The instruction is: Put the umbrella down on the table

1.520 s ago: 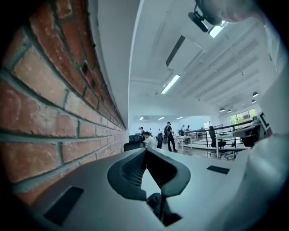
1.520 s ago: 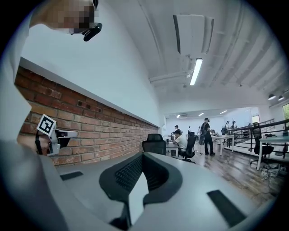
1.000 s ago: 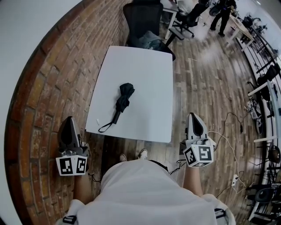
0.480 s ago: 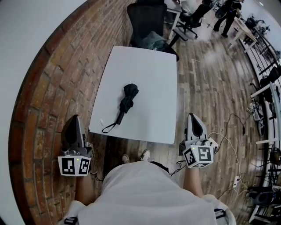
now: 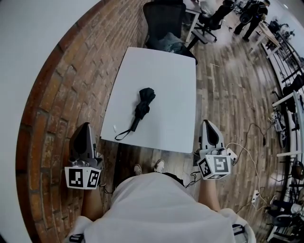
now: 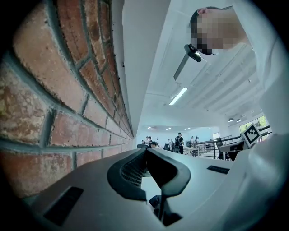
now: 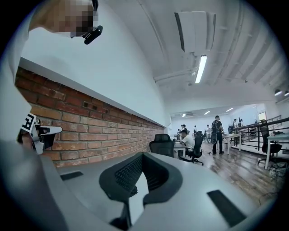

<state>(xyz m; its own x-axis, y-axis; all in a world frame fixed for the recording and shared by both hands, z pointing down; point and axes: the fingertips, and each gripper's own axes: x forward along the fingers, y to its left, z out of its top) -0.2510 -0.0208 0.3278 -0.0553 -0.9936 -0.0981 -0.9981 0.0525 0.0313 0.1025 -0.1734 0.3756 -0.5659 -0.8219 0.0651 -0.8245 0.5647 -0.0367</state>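
A folded black umbrella (image 5: 142,107) lies on the white table (image 5: 166,66), its wrist strap (image 5: 122,135) trailing toward the near edge. Neither gripper touches it. My left gripper (image 5: 84,126) is held short of the table's near left corner, beside the brick wall, its jaws shut with nothing between them. My right gripper (image 5: 207,123) hangs off the table's near right corner over the wooden floor, also shut and empty. In the left gripper view the left gripper's (image 6: 146,150) tips meet, and in the right gripper view so do the right gripper's (image 7: 142,154).
A brick wall (image 5: 57,90) runs along the left of the table. A black office chair (image 5: 164,21) stands at the table's far end. Cables (image 5: 247,142) lie on the wooden floor at right. People (image 5: 251,14) and desks are far back.
The umbrella stays put on the table. Both grippers stay shut and empty. The table has drifted slightly right in the head view, and the left gripper sits a little lower.
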